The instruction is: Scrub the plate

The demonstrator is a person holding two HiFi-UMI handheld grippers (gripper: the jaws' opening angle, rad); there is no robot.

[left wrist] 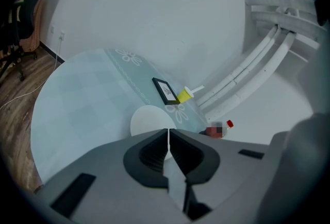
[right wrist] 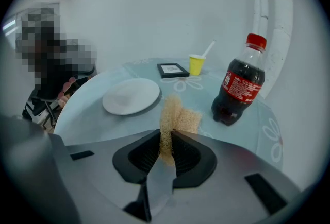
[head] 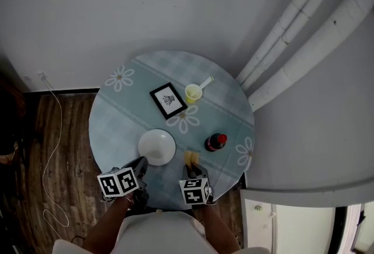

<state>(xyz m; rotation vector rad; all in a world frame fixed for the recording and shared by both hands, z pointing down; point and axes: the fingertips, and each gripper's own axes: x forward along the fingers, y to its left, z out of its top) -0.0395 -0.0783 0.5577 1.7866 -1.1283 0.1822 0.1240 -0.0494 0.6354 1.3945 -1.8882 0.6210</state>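
Tan, fibrous sponge (right wrist: 175, 117) sits pinched by one edge in the closed fingers of your right gripper (right wrist: 167, 140), so it may fold or slip out once you press down. Your left gripper (left wrist: 168, 138) has its fingers closed on nothing, just beside the near-left rim of the white plate (head: 156, 146). That plate lies loose on the clothed desk (head: 117, 124) close to its near edge. With nothing bracing it, a hard stroke could skate it across the cloth. To the right, the cola bottle (right wrist: 240, 89) stands near the sponge, and a wide swing could topple it. The yellow cup (head: 193, 93) and picture frame (head: 168, 100), farther off, look safe.
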